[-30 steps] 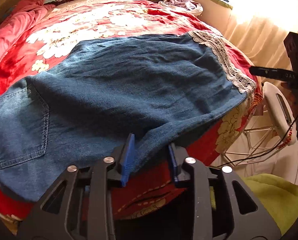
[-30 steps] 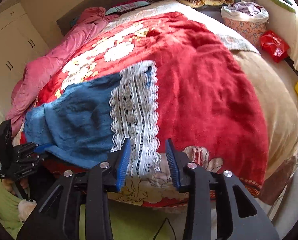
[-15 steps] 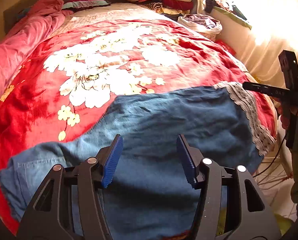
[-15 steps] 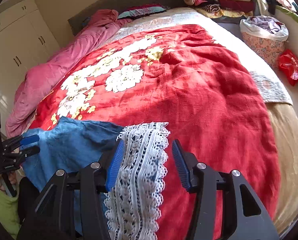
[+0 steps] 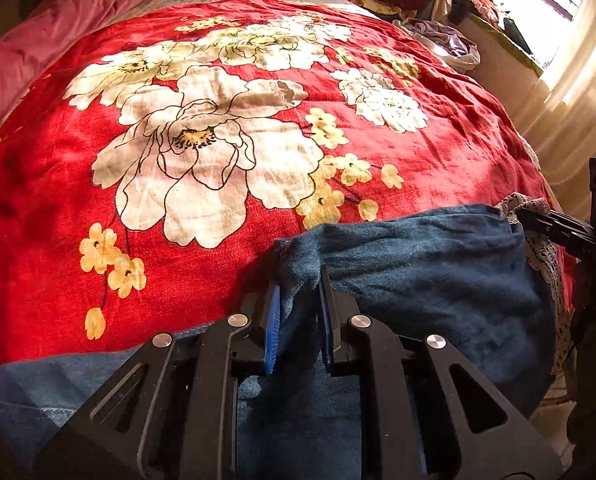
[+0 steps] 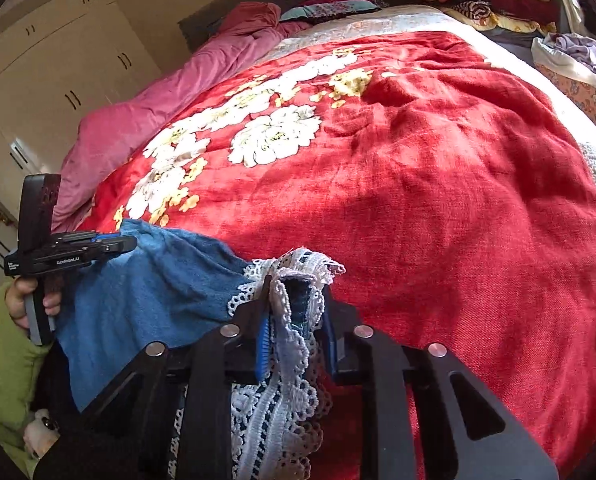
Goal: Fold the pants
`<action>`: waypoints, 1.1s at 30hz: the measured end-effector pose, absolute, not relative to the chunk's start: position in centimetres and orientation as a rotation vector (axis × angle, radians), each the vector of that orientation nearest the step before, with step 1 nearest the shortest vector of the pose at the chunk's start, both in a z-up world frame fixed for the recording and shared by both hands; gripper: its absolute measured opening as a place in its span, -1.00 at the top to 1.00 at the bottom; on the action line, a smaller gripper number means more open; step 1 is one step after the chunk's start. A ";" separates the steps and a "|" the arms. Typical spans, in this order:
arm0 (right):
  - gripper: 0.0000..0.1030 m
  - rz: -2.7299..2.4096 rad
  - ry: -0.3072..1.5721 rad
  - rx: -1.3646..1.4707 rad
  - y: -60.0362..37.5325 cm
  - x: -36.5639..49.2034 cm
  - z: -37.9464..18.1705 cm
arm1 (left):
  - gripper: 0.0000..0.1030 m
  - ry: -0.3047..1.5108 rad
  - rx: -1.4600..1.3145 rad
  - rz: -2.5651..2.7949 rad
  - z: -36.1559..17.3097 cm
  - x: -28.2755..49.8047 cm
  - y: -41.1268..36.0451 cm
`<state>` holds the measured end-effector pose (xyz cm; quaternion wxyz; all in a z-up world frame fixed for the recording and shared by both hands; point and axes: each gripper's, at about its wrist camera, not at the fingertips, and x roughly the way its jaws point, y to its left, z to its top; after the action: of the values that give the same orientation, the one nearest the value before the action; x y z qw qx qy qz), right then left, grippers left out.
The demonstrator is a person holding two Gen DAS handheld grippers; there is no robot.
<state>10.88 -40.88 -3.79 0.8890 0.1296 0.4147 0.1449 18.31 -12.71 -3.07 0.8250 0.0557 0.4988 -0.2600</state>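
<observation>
Blue denim pants (image 5: 438,280) with a white lace hem (image 6: 286,360) lie across the near edge of a bed under a red floral blanket (image 5: 218,140). The left gripper (image 5: 298,312) has its jaws pinching a bunched fold of denim, while the right gripper (image 6: 294,320) has its jaws pinching the lace hem and the denim beneath. The cloth looks soft, limp and fairly heavy, likely to sag between two holds; the lace seems delicate. Seams, hem corners and waistband appear the surest places to grip.
</observation>
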 end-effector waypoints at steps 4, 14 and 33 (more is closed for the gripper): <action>0.69 0.301 0.772 0.326 -42.2 10.9 -1.4 | 0.86 1.015 0.059 -0.547 -1.1 18.8 -12.3; 0.64 0.141 0.894 0.212 -42.6 17.9 -4.1 | 0.76 1.007 0.026 -0.452 -3.8 21.9 -13.4; 0.08 0.150 0.819 0.312 -42.5 -0.7 -2.3 | 0.07 0.861 0.164 -0.364 -0.3 7.8 -5.0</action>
<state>-0.74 -42.49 -2.26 0.9029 0.1507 0.3959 0.0724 7.80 -4.96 -0.29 0.8894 0.0787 0.4146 -0.1755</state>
